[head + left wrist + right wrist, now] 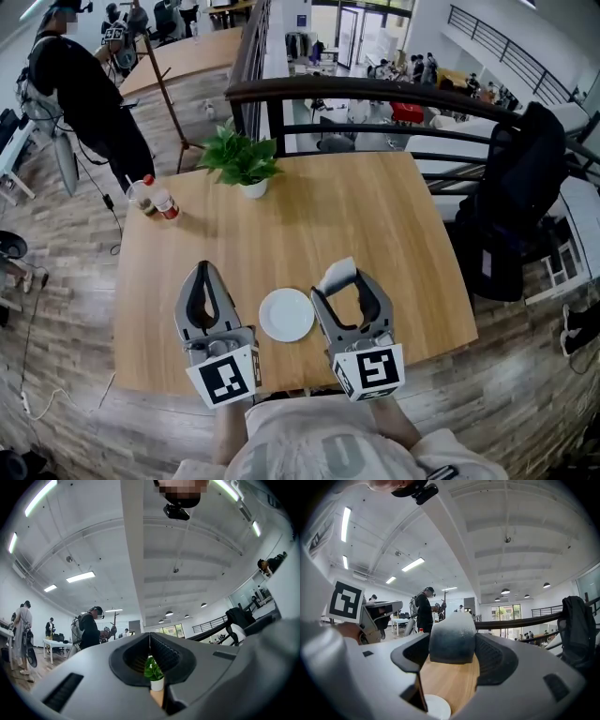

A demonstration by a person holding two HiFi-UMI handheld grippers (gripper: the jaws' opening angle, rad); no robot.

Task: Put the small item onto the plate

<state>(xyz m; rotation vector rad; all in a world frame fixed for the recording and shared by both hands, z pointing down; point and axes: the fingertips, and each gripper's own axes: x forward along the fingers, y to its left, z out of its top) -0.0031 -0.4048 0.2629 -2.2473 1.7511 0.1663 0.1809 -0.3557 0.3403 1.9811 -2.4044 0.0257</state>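
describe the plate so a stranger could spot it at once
Start at the wooden table and go to its near edge. The plate lies there between the left hand-held gripper and right hand-held gripper: small, round, white, the only flat dish.

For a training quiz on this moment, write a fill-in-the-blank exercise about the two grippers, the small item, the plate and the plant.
1. Of the left gripper and the right gripper, the one shut on the small item is the ____ one.
2. The white plate lies on the table ____ the two grippers.
3. The plate has ____ on it.
4. The potted plant stands at the table's ____ edge, away from the person.

Missing words: right; between; nothing; far.
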